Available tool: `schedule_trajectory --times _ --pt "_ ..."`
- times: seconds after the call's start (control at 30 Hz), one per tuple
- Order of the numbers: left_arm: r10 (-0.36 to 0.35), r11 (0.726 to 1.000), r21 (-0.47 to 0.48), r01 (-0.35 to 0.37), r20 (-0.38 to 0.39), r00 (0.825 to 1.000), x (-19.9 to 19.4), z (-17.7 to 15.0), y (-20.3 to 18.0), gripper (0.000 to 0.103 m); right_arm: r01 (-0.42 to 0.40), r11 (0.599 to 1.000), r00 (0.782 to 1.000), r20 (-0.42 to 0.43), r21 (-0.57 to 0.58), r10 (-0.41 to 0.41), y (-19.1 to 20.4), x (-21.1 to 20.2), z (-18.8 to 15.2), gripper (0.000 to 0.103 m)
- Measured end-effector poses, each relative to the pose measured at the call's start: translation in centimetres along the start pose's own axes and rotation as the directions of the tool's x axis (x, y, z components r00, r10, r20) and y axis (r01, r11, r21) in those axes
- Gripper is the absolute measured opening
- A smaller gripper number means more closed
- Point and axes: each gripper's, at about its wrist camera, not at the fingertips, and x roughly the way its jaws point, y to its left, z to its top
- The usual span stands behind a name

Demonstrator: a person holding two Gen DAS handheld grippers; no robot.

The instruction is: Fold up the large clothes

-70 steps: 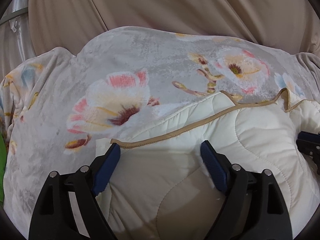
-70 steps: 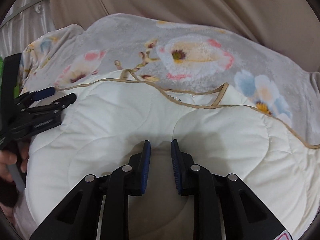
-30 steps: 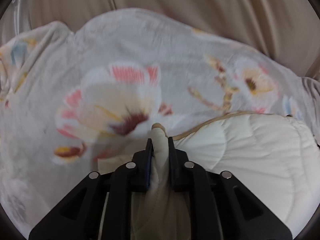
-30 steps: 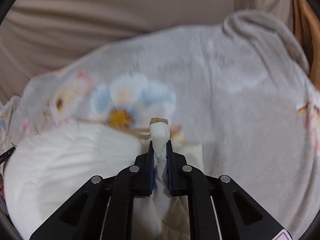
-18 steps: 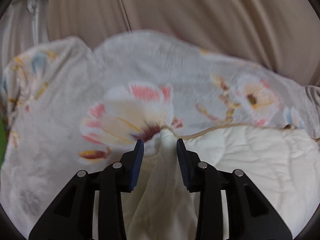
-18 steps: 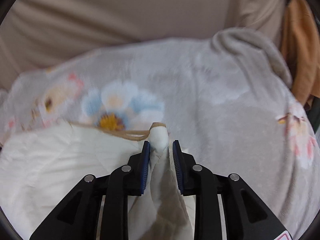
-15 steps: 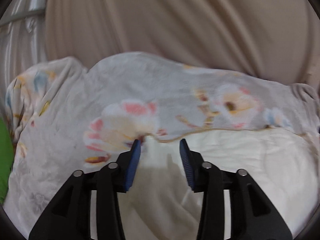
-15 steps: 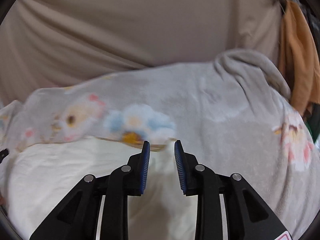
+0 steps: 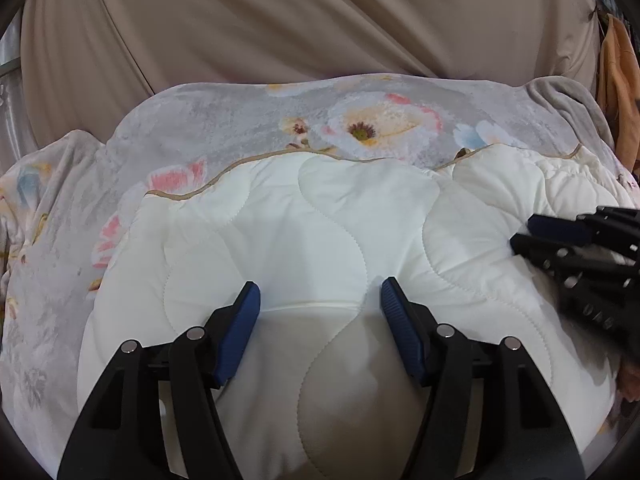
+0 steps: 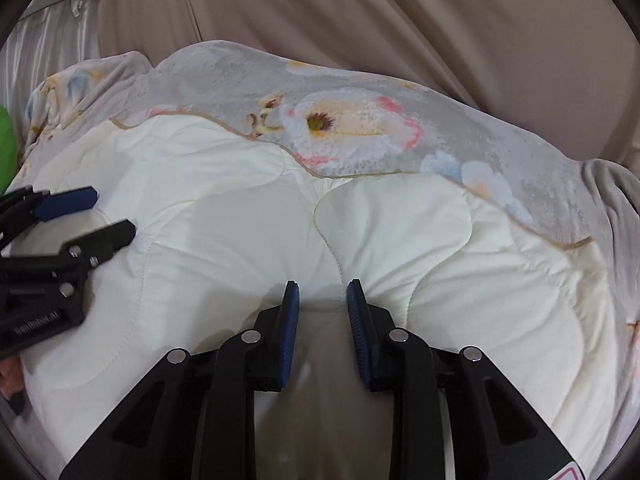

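Note:
A cream quilted cover point(image 9: 320, 216) with tan piping lies folded on a grey floral blanket point(image 9: 240, 128). In the left wrist view my left gripper point(image 9: 320, 291) hovers over the quilt's near middle. Its jaws are opening, with nothing pinched between them. My right gripper point(image 9: 522, 234) reaches in from the right edge there. In the right wrist view the right gripper point(image 10: 323, 288) stands a little open over the quilt point(image 10: 400, 232), its pads pressing on nothing. The left gripper point(image 10: 112, 212) enters that view from the left. The quilt's tan edge point(image 10: 320, 174) lies along the far side.
Beige draped fabric point(image 9: 320, 20) rises behind the blanket. An orange cloth point(image 9: 616, 92) hangs at the far right. A green object point(image 10: 6, 148) shows at the left edge. Part of a hand point(image 10: 8, 376) shows at the lower left.
Both grippers held pinched quilt corners at the far edge, then let go, opened and drew back over the middle of the quilt. The left jaws have widened further.

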Motion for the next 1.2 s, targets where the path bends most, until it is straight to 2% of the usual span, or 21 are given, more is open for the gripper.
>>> schedule_trajectory --times 0.13,0.2,0.33,0.4,0.47,0.53,0.6,0.7,0.77,0.83,0.87,0.93,0.97,1.0,1.03,1.1,1.13,1.2 --pt "-0.001 1.0 -0.009 0.001 -0.001 1.0 0.1 -0.3 0.1 0.062 -0.153 0.981 0.988 -0.011 0.117 0.156 -0.6 -1.2 2.3 0.027" --pt "0.004 1.0 -0.007 -0.004 0.002 1.0 0.0 -0.3 0.1 0.062 -0.187 0.972 0.982 -0.007 0.14 0.19 -0.3 -1.0 3.2 0.027" --pt "0.003 1.0 -0.009 -0.003 0.005 1.0 0.0 -0.4 0.1 0.062 -0.197 0.971 0.976 -0.069 0.135 0.208 1.2 2.3 3.4 0.027" --pt "-0.008 1.0 -0.018 0.008 0.002 1.0 -0.3 -0.4 0.3 0.062 -0.177 0.978 0.98 -0.067 0.112 0.185 1.9 3.4 2.7 0.027" --pt "-0.051 0.996 -0.07 0.051 0.002 0.999 -1.6 -0.2 1.6 0.062 -0.15 0.985 0.986 -0.058 0.081 0.155 2.6 3.3 2.5 0.027" --pt "-0.084 0.986 -0.141 0.086 0.017 0.996 -3.8 0.0 4.2 0.067 -0.139 0.988 0.988 -0.053 0.061 0.143 2.8 3.1 2.3 0.027" --pt "-0.063 0.975 -0.209 0.071 0.044 0.997 -5.9 -0.2 7.1 0.083 -0.15 0.986 0.987 -0.05 0.069 0.154 2.5 3.1 2.2 0.027" --pt "0.021 0.951 -0.31 -0.012 0.027 0.999 -7.9 -1.7 12.0 0.09 -0.156 0.985 0.986 -0.047 0.071 0.159 2.2 3.2 2.2 0.027" --pt "0.02 0.919 -0.393 -0.028 -0.026 0.999 -7.5 -3.8 15.1 0.091 -0.154 0.985 0.986 -0.048 0.073 0.158 2.3 3.2 2.2 0.027" --pt "-0.085 0.87 -0.491 0.029 -0.091 0.992 -5.8 -6.3 17.1 0.091 -0.154 0.985 0.986 -0.048 0.074 0.158 2.4 3.2 2.2 0.027" --pt "-0.173 0.837 -0.54 0.085 -0.113 0.978 -4.7 -7.4 17.6 0.091 -0.153 0.985 0.987 -0.047 0.075 0.157 2.4 3.2 2.2 0.027" --pt "-0.284 0.781 -0.604 0.16 -0.115 0.952 -3.2 -8.9 17.5 0.09 -0.152 0.985 0.987 -0.047 0.076 0.156 2.4 3.2 2.2 0.027" --pt "-0.282 0.781 -0.603 0.162 -0.109 0.953 -3.0 -9.1 17.2 0.091 -0.152 0.985 0.987 -0.047 0.075 0.156 2.4 3.2 2.2 0.027" --pt "-0.261 0.8 -0.58 0.155 -0.103 0.96 -3.1 -8.9 16.7 0.091 -0.152 0.986 0.987 -0.047 0.075 0.156 2.4 3.2 2.2 0.027" --pt "-0.262 0.813 -0.559 0.163 -0.1 0.96 -3.1 -8.6 16.1 0.09 -0.152 0.986 0.987 -0.047 0.076 0.155 2.5 3.2 2.2 0.027" --pt "-0.315 0.807 -0.549 0.218 -0.088 0.945 -3.0 -7.9 14.9 0.072 -0.151 0.986 0.987 -0.046 0.074 0.155 2.4 3.2 2.2 0.027" --pt "-0.31 0.815 -0.537 0.216 -0.091 0.946 -3.1 -7.4 14.5 0.07 -0.15 0.986 0.987 -0.046 0.073 0.154 2.4 3.2 2.2 0.027" --pt "-0.261 0.861 -0.471 0.192 -0.085 0.962 -4.0 -6.2 13.2 0.039 -0.151 0.986 0.987 -0.045 0.074 0.154 2.4 3.2 2.2 0.027"
